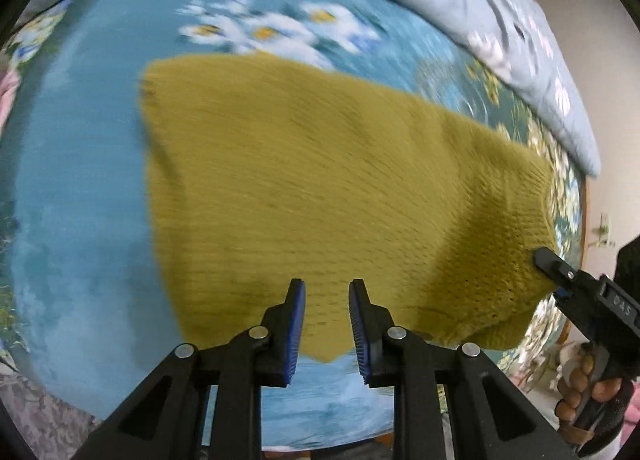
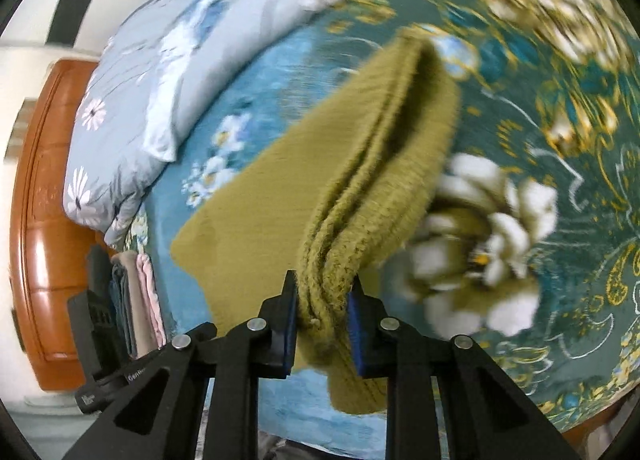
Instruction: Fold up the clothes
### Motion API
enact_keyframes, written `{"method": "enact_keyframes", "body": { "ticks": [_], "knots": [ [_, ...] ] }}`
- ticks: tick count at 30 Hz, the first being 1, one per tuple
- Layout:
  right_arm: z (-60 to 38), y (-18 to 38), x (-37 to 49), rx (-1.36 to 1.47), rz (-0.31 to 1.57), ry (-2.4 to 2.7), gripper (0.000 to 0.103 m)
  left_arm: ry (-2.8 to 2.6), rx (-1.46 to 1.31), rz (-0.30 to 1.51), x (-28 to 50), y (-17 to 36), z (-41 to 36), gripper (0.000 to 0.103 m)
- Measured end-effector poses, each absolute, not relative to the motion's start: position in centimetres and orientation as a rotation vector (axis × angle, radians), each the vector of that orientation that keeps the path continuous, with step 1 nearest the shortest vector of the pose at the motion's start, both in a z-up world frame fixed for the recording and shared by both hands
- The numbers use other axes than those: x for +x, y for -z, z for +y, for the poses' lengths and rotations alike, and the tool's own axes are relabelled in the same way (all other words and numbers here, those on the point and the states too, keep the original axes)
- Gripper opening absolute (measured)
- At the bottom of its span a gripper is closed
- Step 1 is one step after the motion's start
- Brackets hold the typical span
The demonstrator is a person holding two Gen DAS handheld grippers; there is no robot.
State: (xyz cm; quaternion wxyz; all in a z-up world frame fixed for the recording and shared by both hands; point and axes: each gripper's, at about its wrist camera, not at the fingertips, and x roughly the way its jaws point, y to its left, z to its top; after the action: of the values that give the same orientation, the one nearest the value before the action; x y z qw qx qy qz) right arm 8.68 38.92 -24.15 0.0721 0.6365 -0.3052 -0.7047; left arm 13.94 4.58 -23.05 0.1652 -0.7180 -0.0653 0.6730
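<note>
Sweater: olive knit sweater [image 1: 304, 187] spread on the floral bedspread [image 1: 80, 179], its right edge bunched and lifted.
Right gripper [image 2: 322, 306]: clamped on stacked knit layers, probably carrying a fold.
Left gripper [image 1: 327, 326]: jaws apart, empty, above near hem.

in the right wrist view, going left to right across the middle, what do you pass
wooden headboard → floral pillow → light blue sheet with white flowers → olive knit sweater, its bunched edge clamped in the right tool → dark teal bedspread with gold and white flowers
</note>
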Motion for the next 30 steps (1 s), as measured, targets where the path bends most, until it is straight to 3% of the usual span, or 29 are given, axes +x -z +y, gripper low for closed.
{"method": "enact_keyframes", "body": {
  "ticks": [9,11,12,15,18,21,24,30],
  "knots": [
    [25.9,19.7,6.5,1.822,-0.566,2.107,0.022,-1.984,-2.052,-0.333,12.1,22.2,-5.7,0.027],
    [22.9,19.7,6.5,1.811,-0.498,2.057,0.02,-1.987,-2.064,-0.363,12.0,22.2,-7.6,0.029],
    [21.5,20.1,6.5,1.814,-0.479,2.027,0.013,-1.985,-2.074,-0.367,12.0,22.3,-8.4,0.029],
    [17.5,22.8,6.5,1.879,-0.4,1.946,0.013,-1.977,-2.105,-0.381,12.1,22.6,-10.7,0.031],
    [15.4,25.9,6.4,1.954,-0.403,1.896,0.013,-1.963,-2.119,-0.391,11.8,23.0,-11.9,0.032],
    [15.0,27.5,6.6,1.989,-0.492,1.862,0.011,-1.936,-2.101,-0.383,11.2,23.2,-12.0,0.041],
    [15.8,27.5,7.0,1.999,-0.56,1.88,0.012,-1.892,-2.071,-0.366,10.0,23.6,-10.7,0.045],
    [20.8,25.6,8.3,1.999,-0.735,1.989,0.013,-1.747,-1.917,-0.303,6.5,24.6,-4.3,0.062]
  ]
}}
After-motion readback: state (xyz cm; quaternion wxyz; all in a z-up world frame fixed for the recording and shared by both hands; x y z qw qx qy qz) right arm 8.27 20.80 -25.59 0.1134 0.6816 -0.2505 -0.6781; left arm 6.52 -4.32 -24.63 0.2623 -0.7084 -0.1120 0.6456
